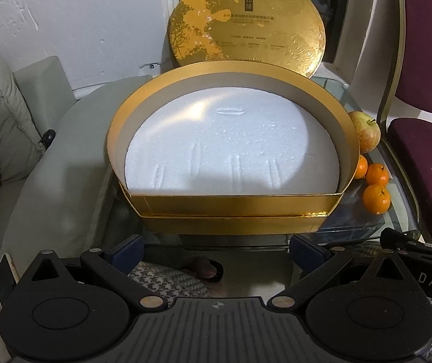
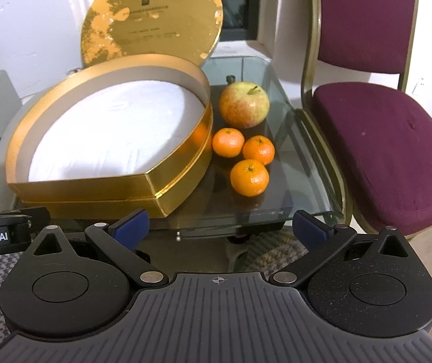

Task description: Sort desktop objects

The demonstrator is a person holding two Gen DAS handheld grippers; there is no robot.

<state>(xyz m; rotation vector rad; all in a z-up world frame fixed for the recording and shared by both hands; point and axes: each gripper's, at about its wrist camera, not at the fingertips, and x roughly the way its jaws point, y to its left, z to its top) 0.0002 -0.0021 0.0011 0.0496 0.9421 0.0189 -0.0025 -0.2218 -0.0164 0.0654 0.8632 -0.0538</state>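
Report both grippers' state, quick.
Left gripper: open, holding nothing, short of the gold box.
Right gripper: open, holding nothing, short of the tangerines.

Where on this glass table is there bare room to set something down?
Bare glass lies between the apple and the chair, and behind the apple. The gold box's white liner is empty. Crowded: three mandarins hug the box's right wall.

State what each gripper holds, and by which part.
Nothing. The left gripper and right gripper are both open and empty, short of the box and fruit.
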